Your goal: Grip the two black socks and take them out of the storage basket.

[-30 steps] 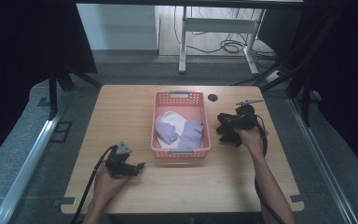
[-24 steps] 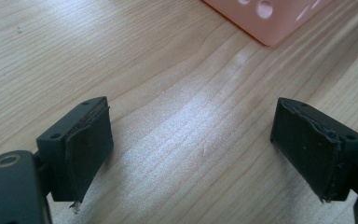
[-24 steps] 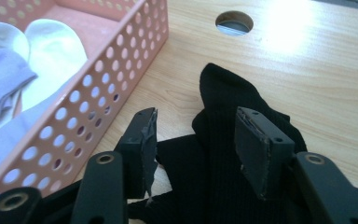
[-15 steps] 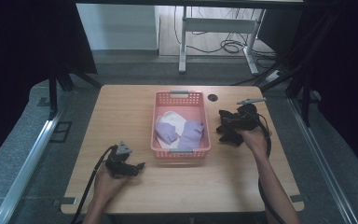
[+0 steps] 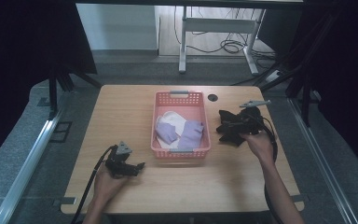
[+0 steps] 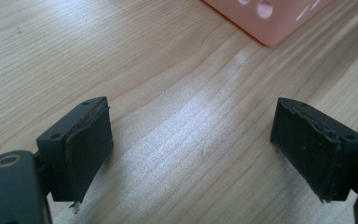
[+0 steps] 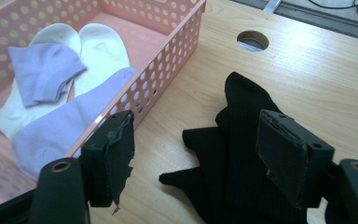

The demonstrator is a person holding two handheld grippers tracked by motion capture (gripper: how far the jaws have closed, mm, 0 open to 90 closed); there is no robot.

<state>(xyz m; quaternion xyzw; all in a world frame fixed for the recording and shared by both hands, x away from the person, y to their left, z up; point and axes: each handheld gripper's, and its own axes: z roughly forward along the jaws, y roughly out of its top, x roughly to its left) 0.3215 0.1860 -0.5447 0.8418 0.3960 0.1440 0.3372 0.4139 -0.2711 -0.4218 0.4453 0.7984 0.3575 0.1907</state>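
Observation:
A pink perforated basket [image 5: 154, 126] stands mid-table holding white socks [image 5: 171, 118] and purple socks [image 5: 191, 133]. Black socks [image 5: 227, 132] lie in a heap on the wood just right of it. My right gripper [image 5: 230, 125] hovers over that heap. In the right gripper view its jaws [image 7: 200, 151] have just been opening and stand apart, with the black socks [image 7: 242, 116] lying below them, untouched by the pads. The basket wall [image 7: 168, 70] is to their left. My left gripper [image 5: 139, 166] rests low at the front left, open [image 6: 196, 135] over bare wood, the basket corner [image 6: 270, 23] ahead.
A round cable hole [image 5: 212, 97] sits in the tabletop behind the basket. Bare wood spreads across the left half and the front of the table [image 5: 121, 116]. Beyond the far edge are a white desk frame [image 5: 182, 42] and floor cables. Dark curtains flank both sides.
My right gripper has lifted a little above the black socks, which stay on the table. The left hand and the basket have not moved.

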